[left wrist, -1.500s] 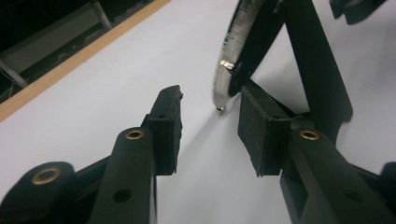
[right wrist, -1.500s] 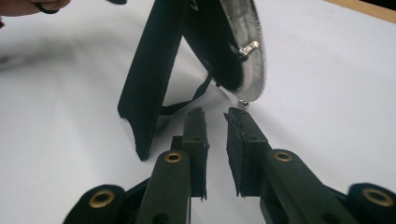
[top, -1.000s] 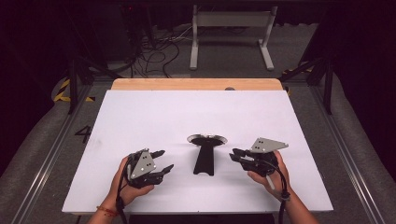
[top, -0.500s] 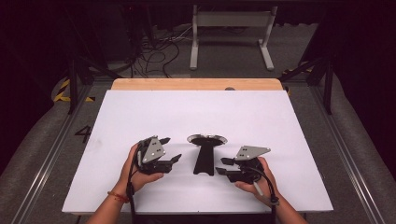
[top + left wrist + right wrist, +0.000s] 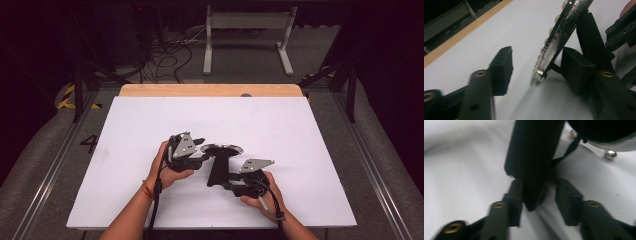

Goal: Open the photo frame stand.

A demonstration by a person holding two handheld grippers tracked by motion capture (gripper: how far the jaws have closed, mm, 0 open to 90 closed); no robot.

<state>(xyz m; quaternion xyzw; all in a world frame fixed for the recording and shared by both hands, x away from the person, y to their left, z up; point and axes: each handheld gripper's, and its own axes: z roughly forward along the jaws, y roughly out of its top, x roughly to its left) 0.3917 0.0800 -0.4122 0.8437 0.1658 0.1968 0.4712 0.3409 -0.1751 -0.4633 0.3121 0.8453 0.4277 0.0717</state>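
Observation:
A black object lies mid-table: a round metal-rimmed head (image 5: pixel 222 149) with a flat black tail (image 5: pixel 217 172) running toward the person. My left gripper (image 5: pixel 200 157) is at the head's left edge. In the left gripper view the studded metal rim (image 5: pixel 556 42) stands between the jaws of my left gripper (image 5: pixel 536 72), which have just been closing, with a gap at the left pad (image 5: pixel 502 67). My right gripper (image 5: pixel 225 184) is at the tail's near end. Its jaws (image 5: pixel 540 197) have also just been closing around the tail's tip (image 5: pixel 534 170), left pad touching, right pad (image 5: pixel 567 200) apart.
The white tabletop (image 5: pixel 300 135) has a wooden strip (image 5: pixel 210 90) along its far edge. Beyond it, cables (image 5: pixel 165 55) lie on the floor beside a white stand (image 5: pixel 245 30). Metal rails (image 5: pixel 375 165) run along both sides of the table.
Both hands have moved inward to the black object. The left gripper went right to the round head, and the right gripper went left and down to the tail's end.

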